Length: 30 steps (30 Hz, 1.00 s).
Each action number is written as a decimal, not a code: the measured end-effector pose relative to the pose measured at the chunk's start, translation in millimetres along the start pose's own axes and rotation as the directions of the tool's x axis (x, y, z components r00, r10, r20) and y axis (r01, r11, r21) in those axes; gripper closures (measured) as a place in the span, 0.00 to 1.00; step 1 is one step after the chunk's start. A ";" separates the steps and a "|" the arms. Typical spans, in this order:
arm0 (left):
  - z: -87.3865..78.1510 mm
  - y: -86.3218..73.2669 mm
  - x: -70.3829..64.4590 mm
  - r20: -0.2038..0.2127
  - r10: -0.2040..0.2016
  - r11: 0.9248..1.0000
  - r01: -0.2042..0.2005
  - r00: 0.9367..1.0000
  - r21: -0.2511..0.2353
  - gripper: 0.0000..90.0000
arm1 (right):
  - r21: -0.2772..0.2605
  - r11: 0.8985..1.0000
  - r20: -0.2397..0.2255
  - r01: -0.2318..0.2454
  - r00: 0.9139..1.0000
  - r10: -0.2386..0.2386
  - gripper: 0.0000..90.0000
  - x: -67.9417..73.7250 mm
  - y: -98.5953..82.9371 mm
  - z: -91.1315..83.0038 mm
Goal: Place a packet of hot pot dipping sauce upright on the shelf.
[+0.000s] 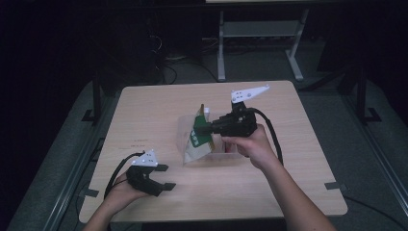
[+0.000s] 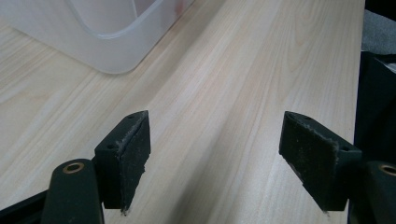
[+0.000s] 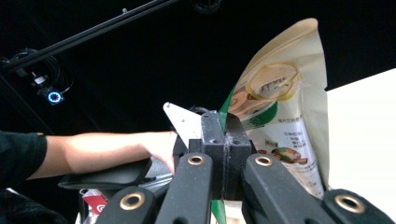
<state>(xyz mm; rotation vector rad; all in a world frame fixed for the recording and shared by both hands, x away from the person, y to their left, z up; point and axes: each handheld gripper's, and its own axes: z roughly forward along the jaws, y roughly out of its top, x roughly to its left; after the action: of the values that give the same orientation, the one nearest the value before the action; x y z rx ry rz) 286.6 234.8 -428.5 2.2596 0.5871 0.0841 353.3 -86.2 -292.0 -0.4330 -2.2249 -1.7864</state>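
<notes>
A beige and green snack bag (image 1: 196, 142) stands tilted at the near left side of a clear plastic box (image 1: 230, 151) in the middle of the table. My right gripper (image 1: 198, 130) is shut on the bag's edge, its hand above the box. In the right gripper view the jaws (image 3: 225, 135) pinch the bag (image 3: 285, 107), which rises to the upper right. My left gripper (image 1: 167, 177) rests open on the table near the front left, apart from the box. In the left gripper view its jaws (image 2: 215, 154) hold nothing, and the box corner (image 2: 107, 42) lies ahead at the upper left.
The light wooden table (image 1: 144, 120) has bare room on the left, far side and right. A small red and white item (image 3: 95, 200) shows low in the right gripper view. Dark floor, cables and a white stand (image 1: 221, 43) lie beyond the table.
</notes>
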 end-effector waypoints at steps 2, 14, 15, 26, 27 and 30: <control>-0.2 -0.4 0.3 -0.001 -0.005 1.000 0.005 1.000 -0.001 0.27 | 0.003 1.000 0.006 0.002 1.000 -0.002 1.00 -2.3 5.0 1.3; -0.2 -1.7 1.8 -0.002 -0.015 1.000 0.015 1.000 0.001 0.27 | 0.030 0.999 0.050 -0.013 0.999 0.011 1.00 -29.7 25.0 8.8; 0.2 -1.9 1.8 -0.002 -0.015 1.000 0.015 1.000 0.001 0.27 | 0.030 0.999 0.050 -0.013 0.999 0.011 1.00 -29.7 25.0 8.8; 2.8 -2.4 1.9 0.006 -0.006 1.000 0.006 1.000 0.031 0.26 | 0.099 0.993 0.116 -0.058 0.992 0.047 1.00 -55.8 25.6 14.5; 3.1 -2.5 1.6 0.006 -0.011 1.000 0.011 1.000 0.026 0.26 | 0.102 0.993 0.126 -0.057 0.991 0.044 1.00 -58.1 25.0 14.7; 3.1 -2.4 1.7 0.005 -0.009 1.000 0.009 1.000 0.028 0.26 | 0.115 0.991 0.145 -0.073 0.988 0.056 1.00 -63.4 23.2 14.6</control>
<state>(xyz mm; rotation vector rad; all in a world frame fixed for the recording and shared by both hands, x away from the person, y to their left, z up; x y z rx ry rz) 287.9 234.9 -432.5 2.2838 0.5993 0.0654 420.6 -71.8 -298.2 -0.6171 -2.3685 -1.6256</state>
